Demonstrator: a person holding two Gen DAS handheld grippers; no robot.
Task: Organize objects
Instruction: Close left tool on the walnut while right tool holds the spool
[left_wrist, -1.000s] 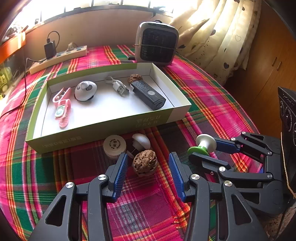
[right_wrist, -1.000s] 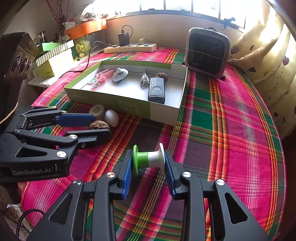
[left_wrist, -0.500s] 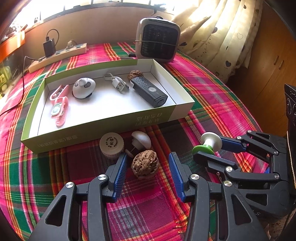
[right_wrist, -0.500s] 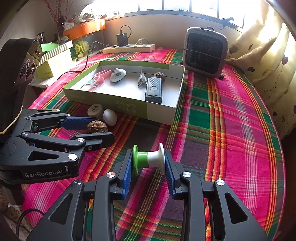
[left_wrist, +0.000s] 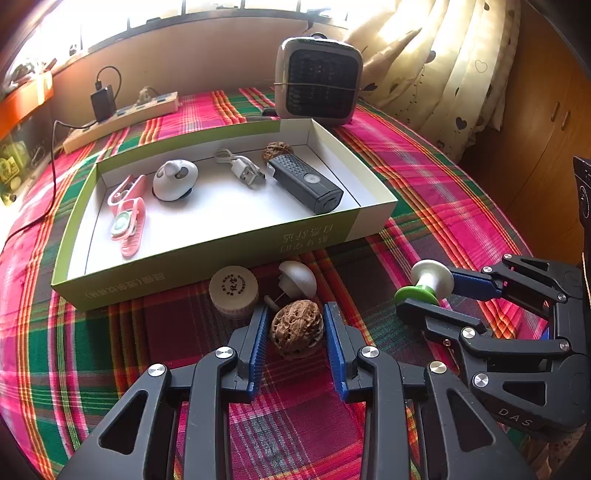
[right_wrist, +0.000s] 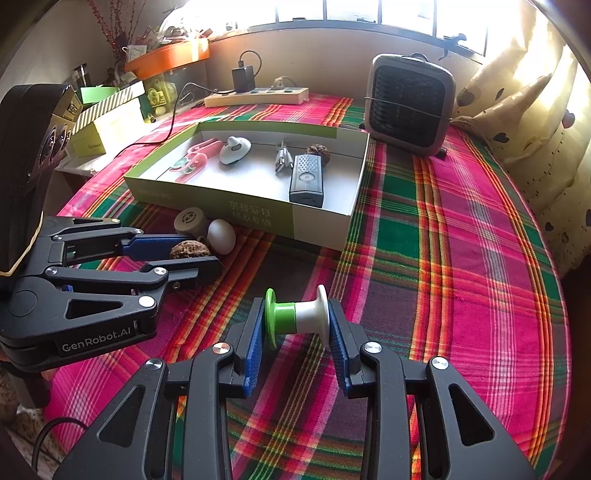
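Observation:
My left gripper straddles a brown walnut on the plaid cloth; its pads sit close on both sides, and contact is unclear. The walnut also shows in the right wrist view. My right gripper is shut on a green and white spool, held above the cloth; it shows in the left wrist view too. A shallow green and white box behind holds a pink clip, a white mouse-shaped item, a USB cable, a black remote and a second walnut.
A round tan cap and a white egg-shaped piece lie between the walnut and the box front. A small fan heater and a power strip stand at the back. Curtains hang at the right.
The left gripper's jaws have narrowed around the walnut, and it has come slightly closer to the box. The right gripper keeps hold of the spool and has barely moved.

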